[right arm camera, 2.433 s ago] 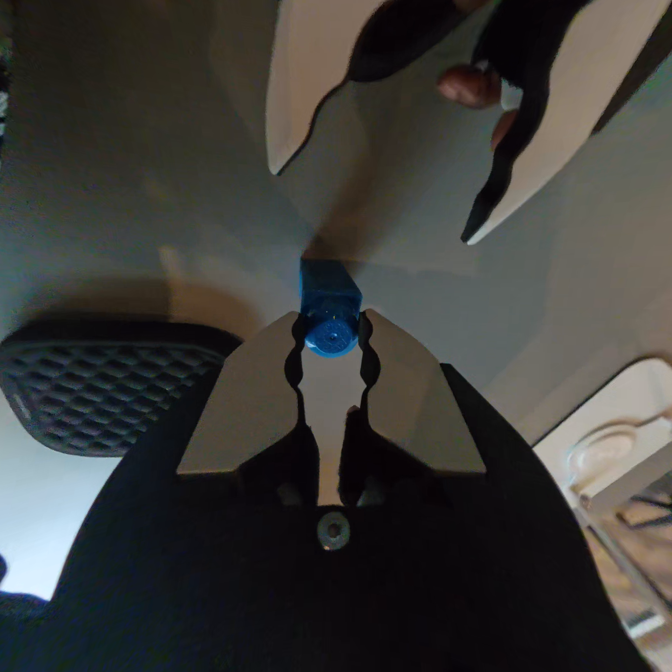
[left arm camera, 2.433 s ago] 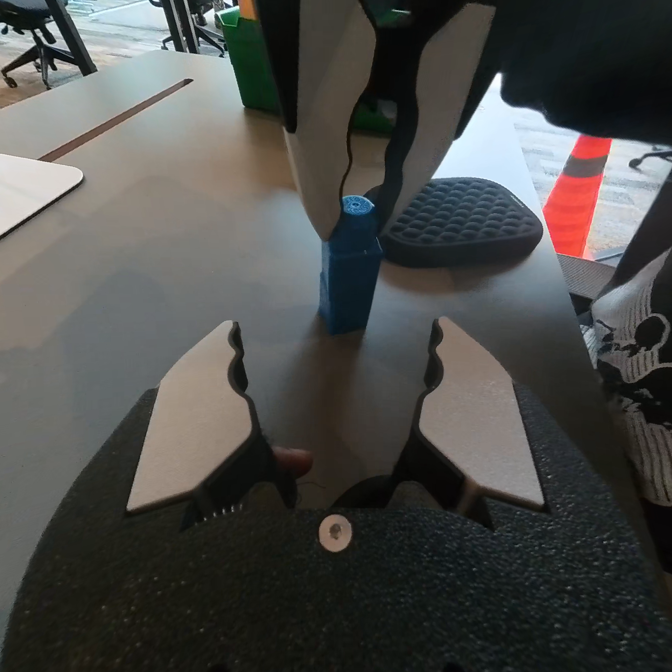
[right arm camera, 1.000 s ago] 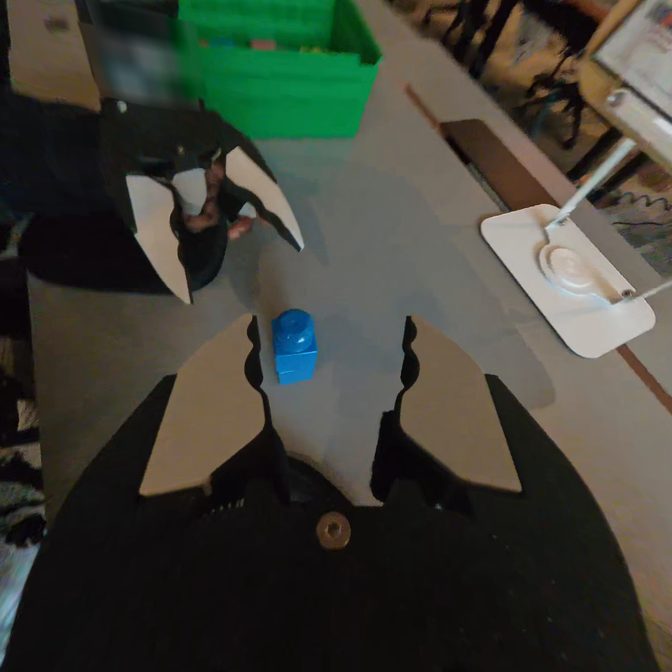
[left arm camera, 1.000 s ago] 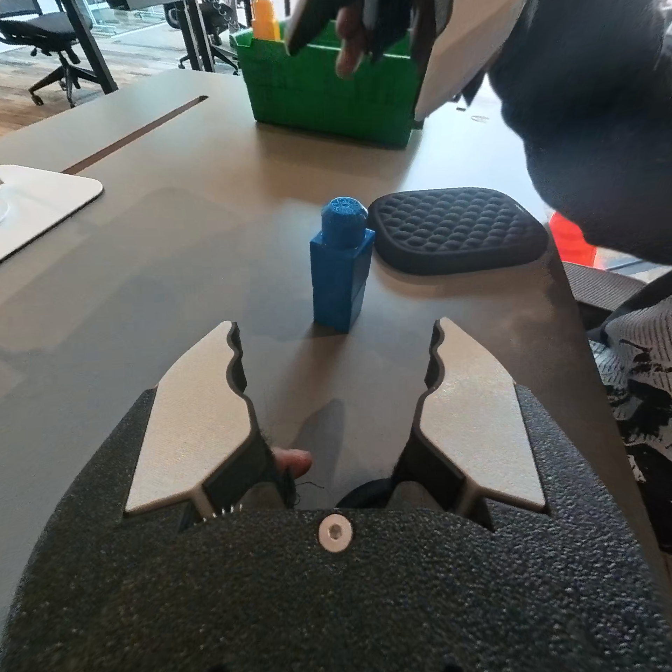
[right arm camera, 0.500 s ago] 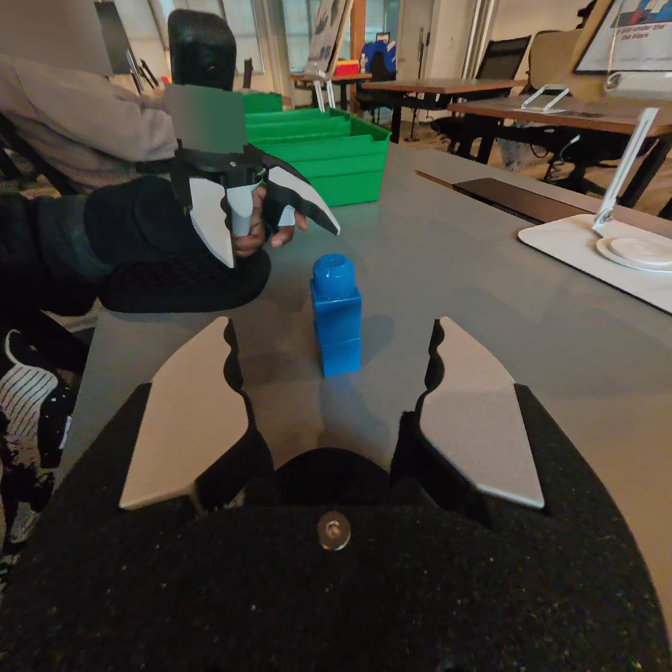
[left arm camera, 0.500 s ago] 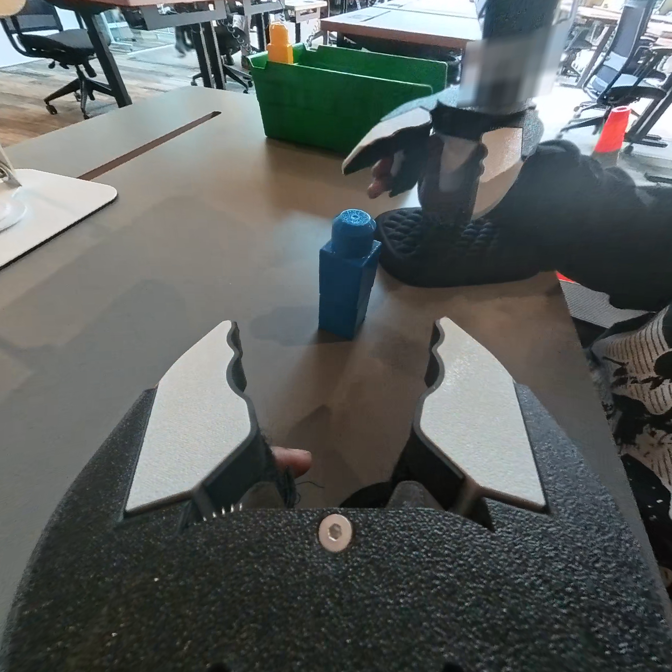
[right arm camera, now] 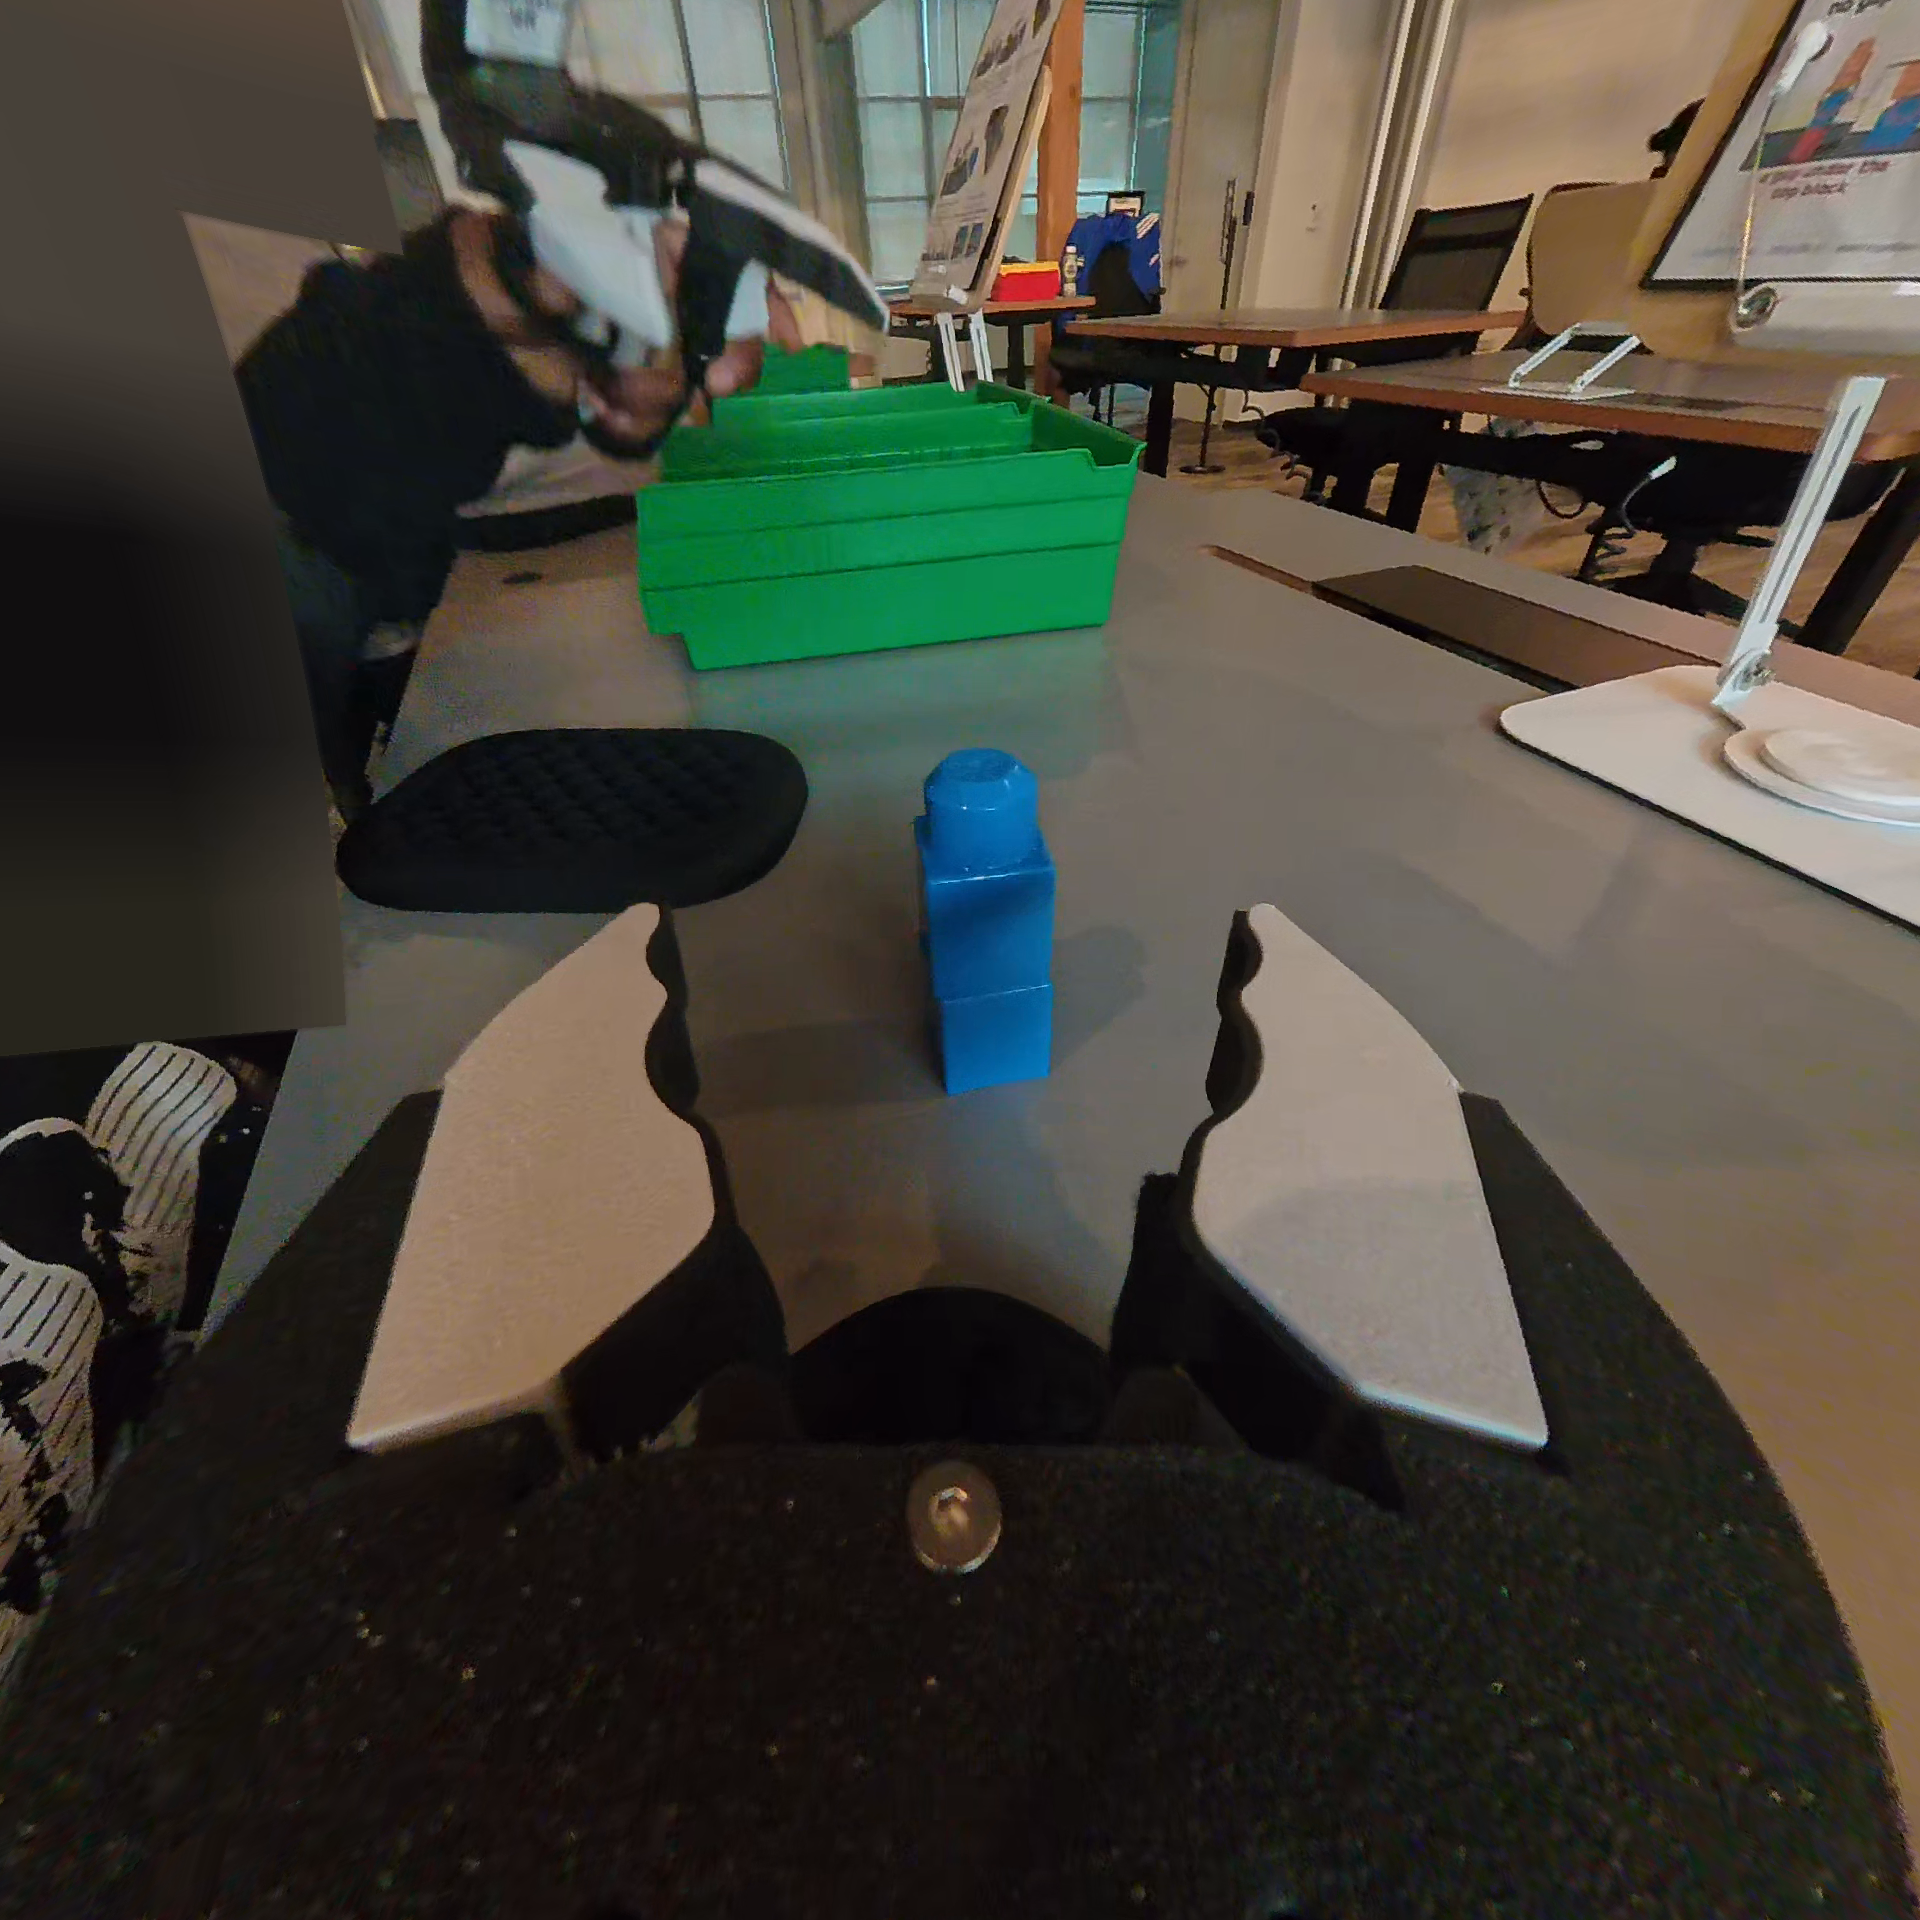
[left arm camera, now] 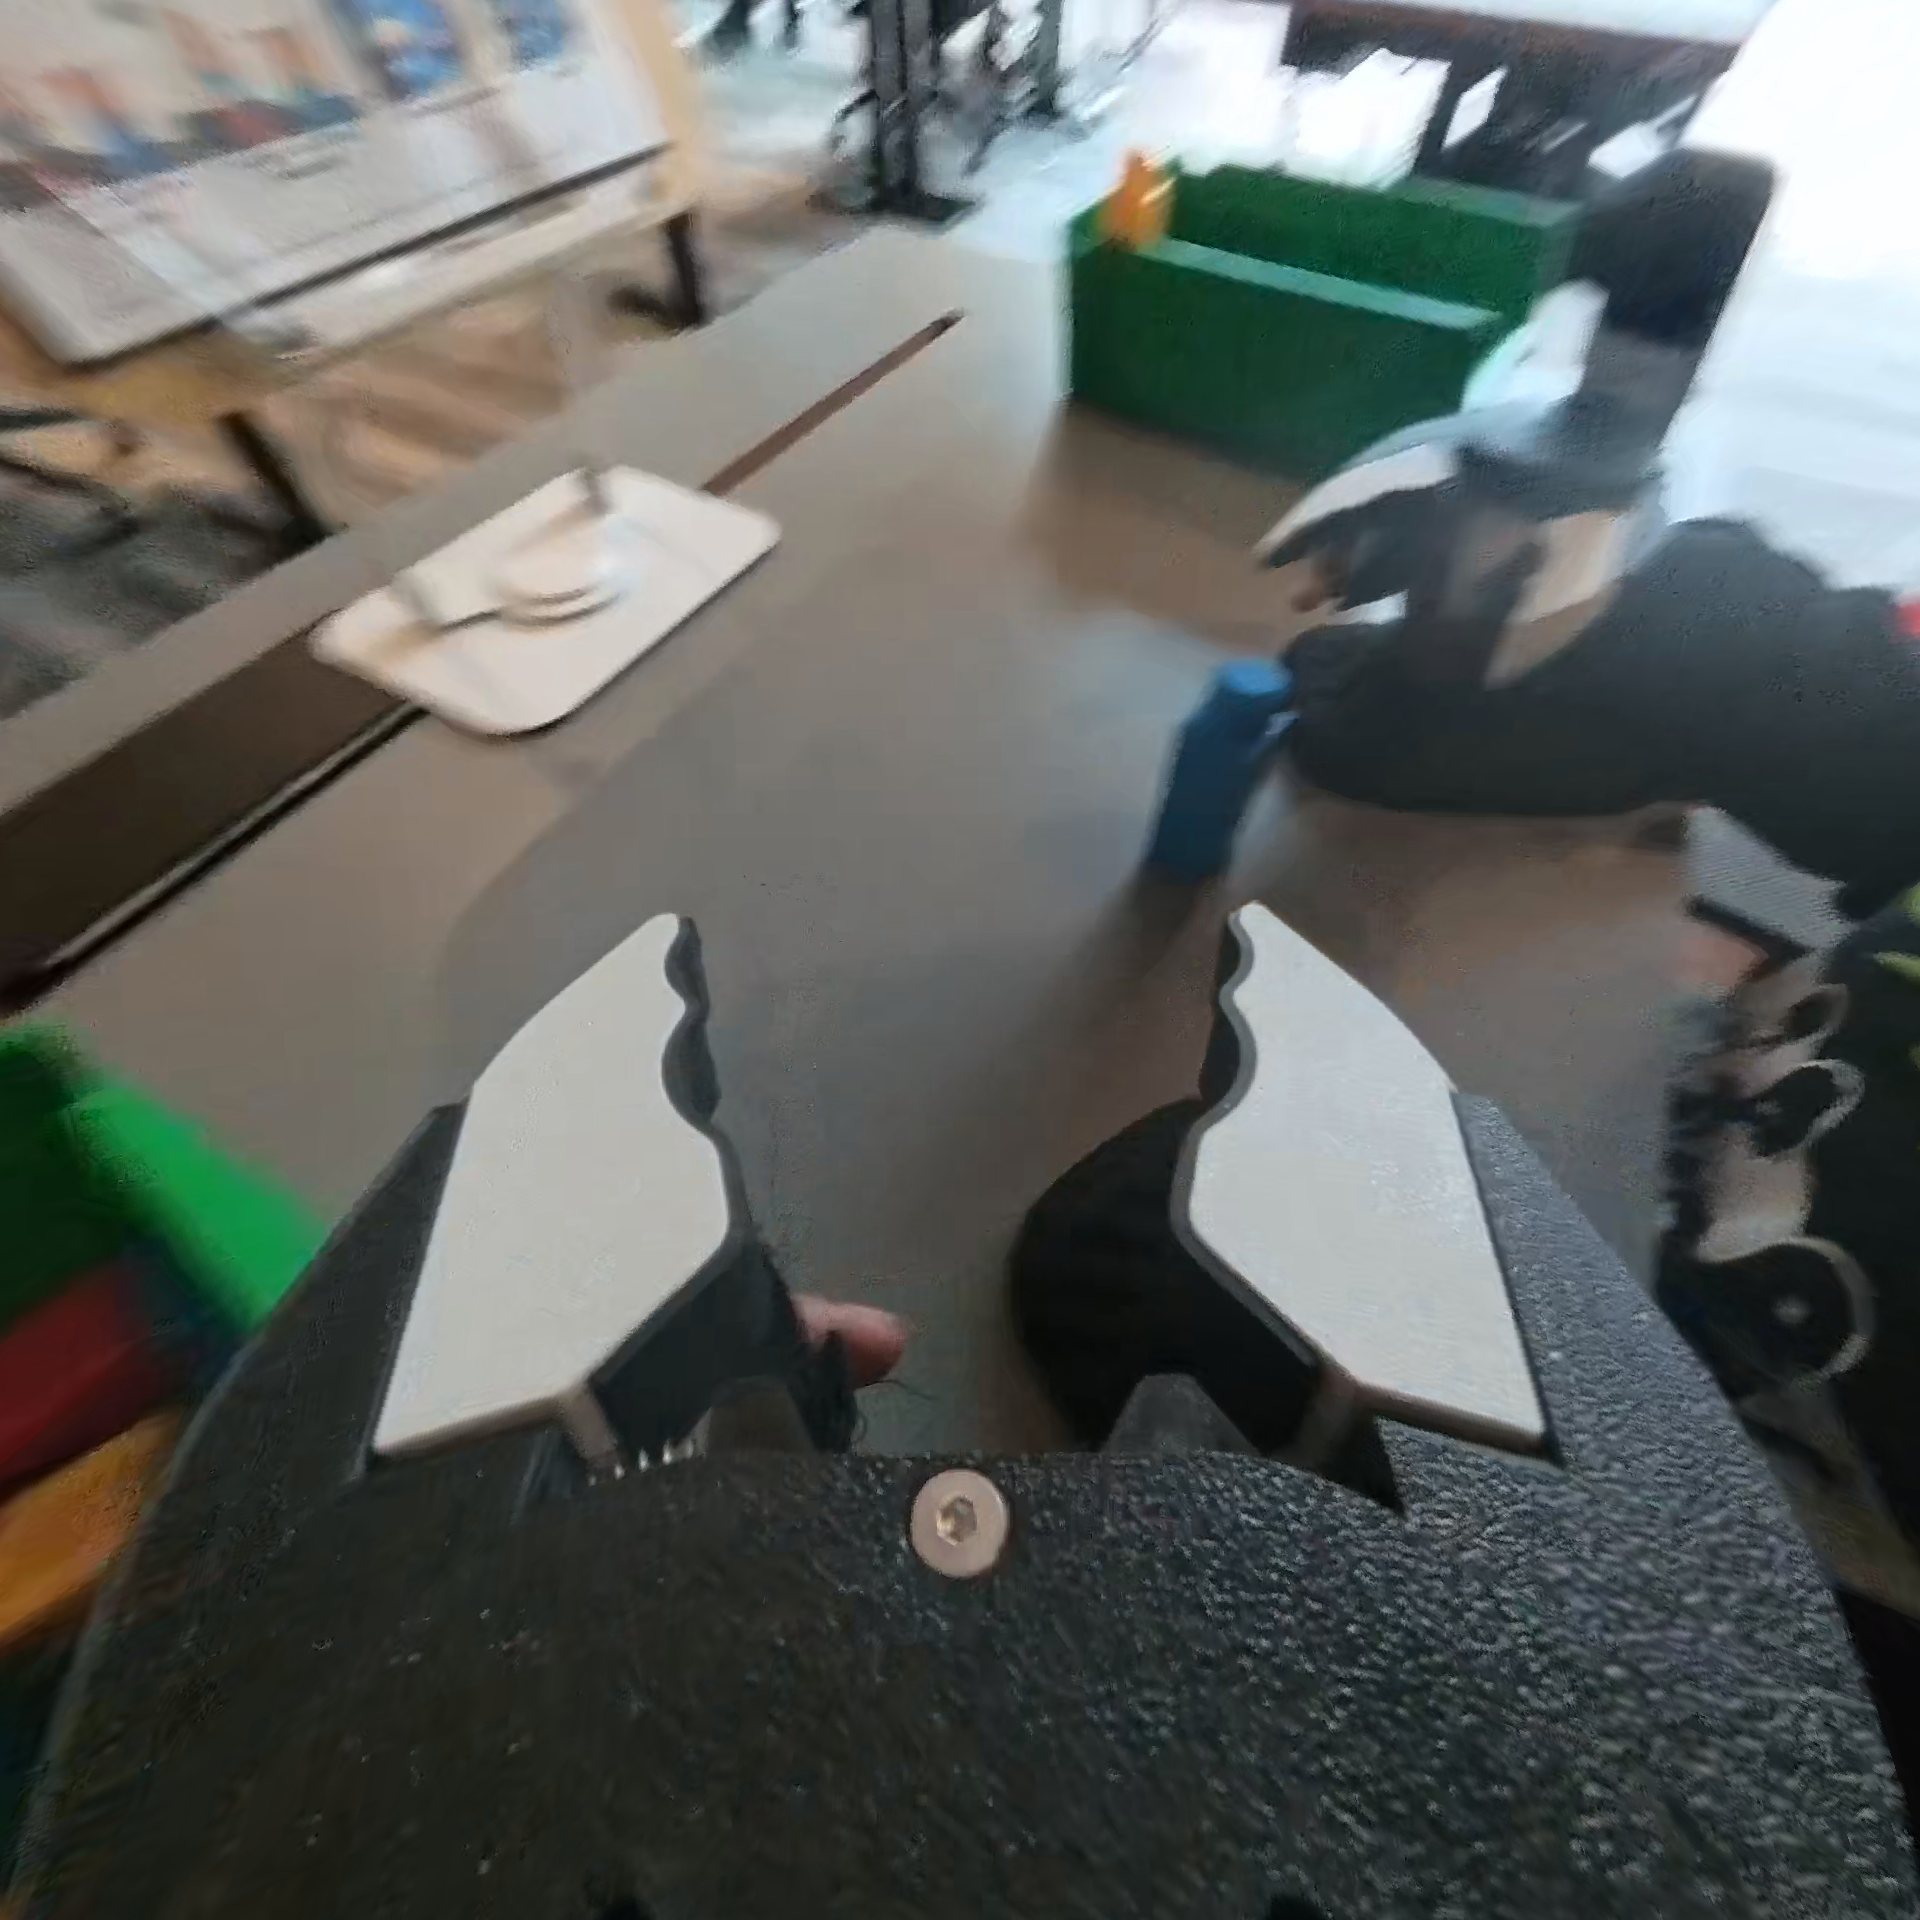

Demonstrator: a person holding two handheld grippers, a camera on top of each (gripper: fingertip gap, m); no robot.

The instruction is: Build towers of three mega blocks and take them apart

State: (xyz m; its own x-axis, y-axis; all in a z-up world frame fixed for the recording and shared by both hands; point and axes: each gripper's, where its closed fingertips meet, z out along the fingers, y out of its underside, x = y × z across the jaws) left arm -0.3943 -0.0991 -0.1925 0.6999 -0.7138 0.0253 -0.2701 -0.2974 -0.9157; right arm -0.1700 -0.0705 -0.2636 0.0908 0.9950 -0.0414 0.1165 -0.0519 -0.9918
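A tower of two blue mega blocks (right arm camera: 987,935) stands upright on the grey table (right arm camera: 1351,935), its round stud on top. My right gripper (right arm camera: 951,925) is open and empty, low over the table, with the tower just ahead between its fingertips and untouched. My left gripper (left arm camera: 961,935) is open and empty. In the blurred left wrist view the tower (left arm camera: 1221,769) lies ahead to the right, with the right gripper (left arm camera: 1392,592) beyond it. The right wrist view shows the left gripper (right arm camera: 769,322) raised high at the far left, above the green bin.
A green bin (right arm camera: 883,551) stands at the far side of the table, with an orange block (left arm camera: 1138,203) sticking out. A black padded rest (right arm camera: 571,821) lies left of the tower. A white stand base (right arm camera: 1714,758) sits at the right. Another green container with coloured blocks (left arm camera: 104,1195) shows at the left edge. Across from one pair of fingers to the other is roughly 25 cm. Between my left fingertips and the black padded rest (right arm camera: 571,821) there is roughly 15 cm.
My left gripper has swung up and left, away from the tower, and its view is now blurred. My right gripper has moved closer to the tower. Both stayed open.
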